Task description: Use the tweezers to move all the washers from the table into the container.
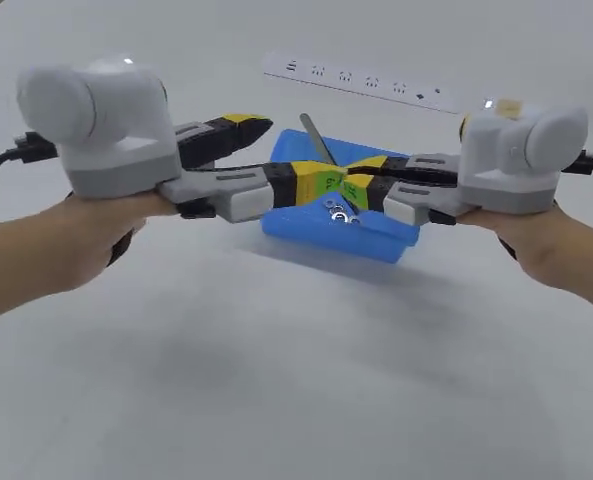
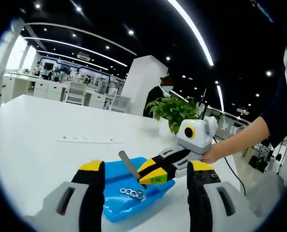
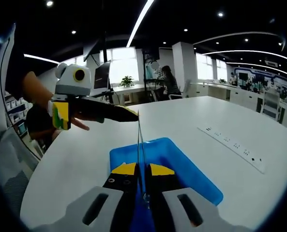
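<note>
Left tongs [image 2: 146, 166] gape wide, holding nothing, beside the blue container [image 1: 386, 240] on the white counter [image 1: 276, 380]. Washers [image 2: 132, 193] lie clustered inside the container. Right tongs [image 3: 142, 169] are clamped on the tweezers [image 3: 139, 140], which jut out over the container.

Head view: your left gripper [image 1: 306, 155] and right gripper [image 1: 356, 180] cross over container [image 1: 386, 240], hiding its middle. Tweezers [image 1: 316, 140]: lower end hidden behind jaws. Washers [image 1: 338, 212]: too small to count, partly covered. Right gripper view: jaws cover container's near end; tweezers' lower part lost between them. Left gripper view: left jaw hides container's near corner. Your forearms cut by frame edges.
</note>
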Available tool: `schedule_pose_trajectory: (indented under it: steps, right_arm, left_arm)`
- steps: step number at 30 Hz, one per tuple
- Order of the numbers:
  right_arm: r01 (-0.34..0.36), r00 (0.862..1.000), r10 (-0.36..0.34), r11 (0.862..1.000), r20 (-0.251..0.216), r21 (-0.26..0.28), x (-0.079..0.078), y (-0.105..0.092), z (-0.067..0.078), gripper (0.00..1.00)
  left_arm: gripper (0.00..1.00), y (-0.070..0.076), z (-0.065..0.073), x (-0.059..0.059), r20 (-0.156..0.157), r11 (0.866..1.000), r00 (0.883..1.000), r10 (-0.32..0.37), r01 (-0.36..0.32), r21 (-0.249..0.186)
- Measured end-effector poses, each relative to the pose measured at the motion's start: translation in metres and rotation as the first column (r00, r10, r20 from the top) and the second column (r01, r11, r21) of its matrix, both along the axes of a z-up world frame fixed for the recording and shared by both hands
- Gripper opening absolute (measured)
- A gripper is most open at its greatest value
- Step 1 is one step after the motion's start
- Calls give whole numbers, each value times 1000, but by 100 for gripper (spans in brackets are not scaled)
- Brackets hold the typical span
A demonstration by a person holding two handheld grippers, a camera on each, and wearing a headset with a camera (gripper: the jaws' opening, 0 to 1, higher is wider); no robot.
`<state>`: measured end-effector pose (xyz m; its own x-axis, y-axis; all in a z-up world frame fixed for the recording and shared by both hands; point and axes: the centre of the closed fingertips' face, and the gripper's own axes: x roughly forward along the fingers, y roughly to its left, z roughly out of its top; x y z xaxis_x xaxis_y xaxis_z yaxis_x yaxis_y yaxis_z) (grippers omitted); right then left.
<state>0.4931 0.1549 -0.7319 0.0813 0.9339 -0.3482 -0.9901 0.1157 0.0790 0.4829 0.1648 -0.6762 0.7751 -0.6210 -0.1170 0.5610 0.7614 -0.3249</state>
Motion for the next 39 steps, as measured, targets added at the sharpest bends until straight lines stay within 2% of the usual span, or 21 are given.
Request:
schedule_pose_trajectory:
  steps: [4, 8, 13, 20, 23, 29, 31, 32, 35, 37, 39]
  right_arm:
    - [3, 1000, -3, 1000, -7, 6, 0, -4, 1, 8]
    - [-6, 1000, 6, 1000, -6, 6, -1, -6, 1, 8]
    - [-4, 1000, 4, 1000, -8, 12, 0, -8, 2, 8]
    - [-11, 1000, 11, 1000, -9, 14, -1, -8, 2, 8]
    - [-20, 1000, 21, 1000, -4, 11, -3, -8, 2, 8]
    - [-38, 999, 38, 999, 10, 0, -5, -8, 1, 8]
    - [-45, 999, 45, 999, 17, -3, -5, -8, 2, 8]
    - [-49, 999, 49, 999, 22, -7, -5, -8, 2, 8]
    - [-57, 998, 57, 998, 27, -19, -6, -9, 1, 8]
    - [-65, 997, 66, 998, 31, -24, -7, -10, 0, 8]
    - [-70, 997, 71, 997, 34, -29, -7, -11, 0, 8]
  left_arm:
    - [55, -7, -2, 7, -8, 1000, 1000, -19, 19, -16]
    - [52, -8, 1, 15, -1, 999, 1000, -27, 27, -21]
    - [34, -5, 6, 18, 14, 999, 999, -50, 50, -4]
    - [24, -3, 10, 18, 27, 996, 996, -82, 82, 20]
    - [20, -4, 10, 16, 36, 994, 994, -104, 102, 43]
    - [10, -5, 9, 16, 34, 987, 989, -142, 139, 75]
    - [9, -10, 11, 14, 32, 984, 984, -173, 171, 59]
    - [9, -13, 13, 13, 35, 980, 982, -188, 185, 66]
    - [9, -21, 14, 9, 37, 968, 970, -241, 237, 88]
    - [8, -25, 15, 8, 55, 957, 962, -268, 259, 131]
    - [8, -28, 14, 6, 53, 949, 956, -289, 279, 145]
